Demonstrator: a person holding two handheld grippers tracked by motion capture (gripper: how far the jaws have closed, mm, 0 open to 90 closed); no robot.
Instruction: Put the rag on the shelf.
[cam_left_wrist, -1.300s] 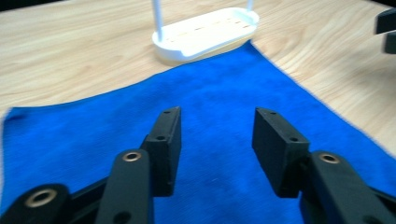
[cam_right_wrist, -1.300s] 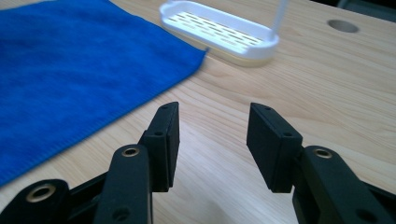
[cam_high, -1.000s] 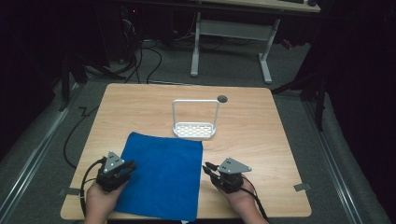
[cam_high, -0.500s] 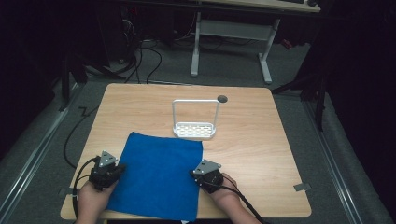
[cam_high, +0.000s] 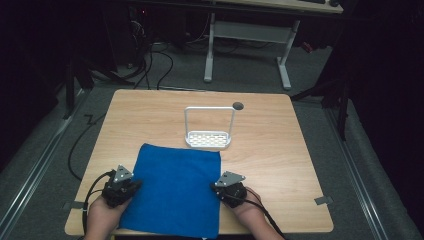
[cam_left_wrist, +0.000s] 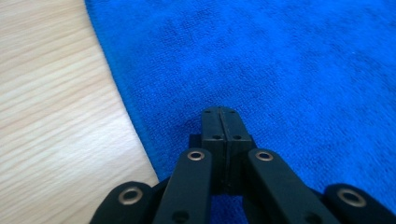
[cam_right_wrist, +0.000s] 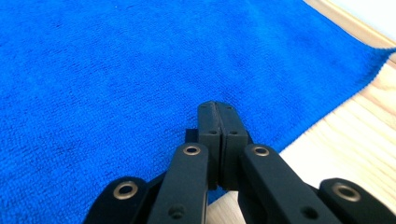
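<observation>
High view: the blue cloth (cam_high: 176, 190) lies flat on the near half of the wooden table (cam_high: 280, 150), its near edge at the table's front edge. The left gripper (cam_high: 131, 186) sits at the cloth's left edge, near the front left corner, held by the person's left hand (cam_high: 102, 217). The right gripper (cam_high: 216, 188) sits at the cloth's right edge, opposite the left one, held by the right hand (cam_high: 247, 212). Both grippers point inward toward the cloth. A white wire rack (cam_high: 209, 131) stands upright just beyond the cloth's far edge, apart from both grippers. Each gripper carries a grey three-cornered plate on top.

Left gripper view: the left gripper's (cam_left_wrist: 219, 112) two black jaws are pressed together with no gap between them. The jaw tips lie over the blue cloth (cam_left_wrist: 289, 70), just inside its hemmed left edge; bare table (cam_left_wrist: 51, 107) shows to the left of the hem. Whether cloth is pinched between the jaws cannot be told.

Right gripper view: the right gripper's (cam_right_wrist: 217, 105) jaws are likewise fully closed, face to face. The tips lie over the blue cloth (cam_right_wrist: 116, 65), just inside its right edge; bare table (cam_right_wrist: 355, 126) shows at lower right. Whether a fold of cloth is caught between the jaws cannot be told.

Over the last second both pairs of jaws have been closing.
</observation>
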